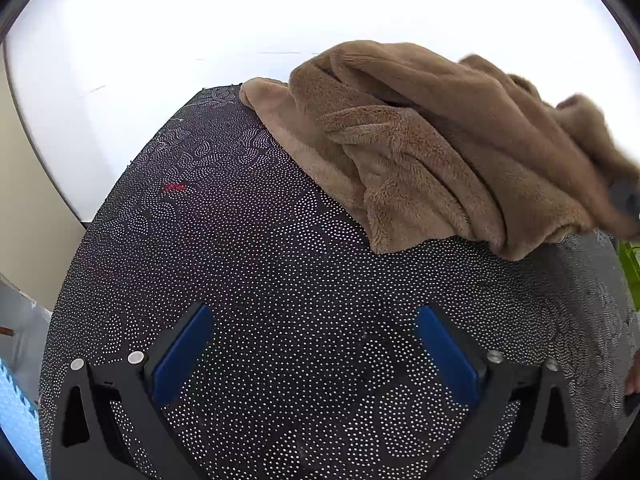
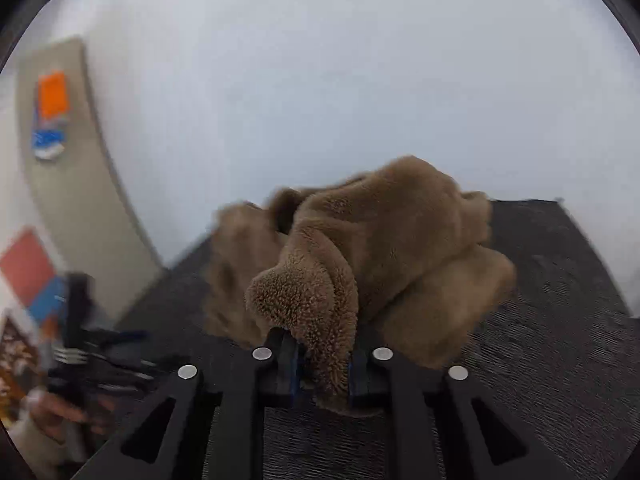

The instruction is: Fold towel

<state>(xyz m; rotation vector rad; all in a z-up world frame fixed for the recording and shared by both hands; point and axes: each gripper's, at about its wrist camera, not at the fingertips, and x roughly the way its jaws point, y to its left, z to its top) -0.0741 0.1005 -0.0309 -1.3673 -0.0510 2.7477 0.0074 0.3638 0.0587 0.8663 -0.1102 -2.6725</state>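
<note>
Now right hand-held gripper (image 2: 322, 364) clamps bunched towel (image 1: 420, 148) fold; left hand-held gripper (image 1: 314, 344) open.

Fluffy brown fleece towel (image 1: 420, 148), matt dotted mat (image 1: 260, 280) (cloth-like)

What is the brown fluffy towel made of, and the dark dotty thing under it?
The towel looks like soft plush fleece or microfibre: fuzzy, matte pile with thick, rounded folds. The dark mat under it seems to be thin fabric or rubbery sheet, printed with tiny pale dots in swirls; which one is hard to tell. The right tool pinches a towel fold between blue pads that look rubbery.
</note>
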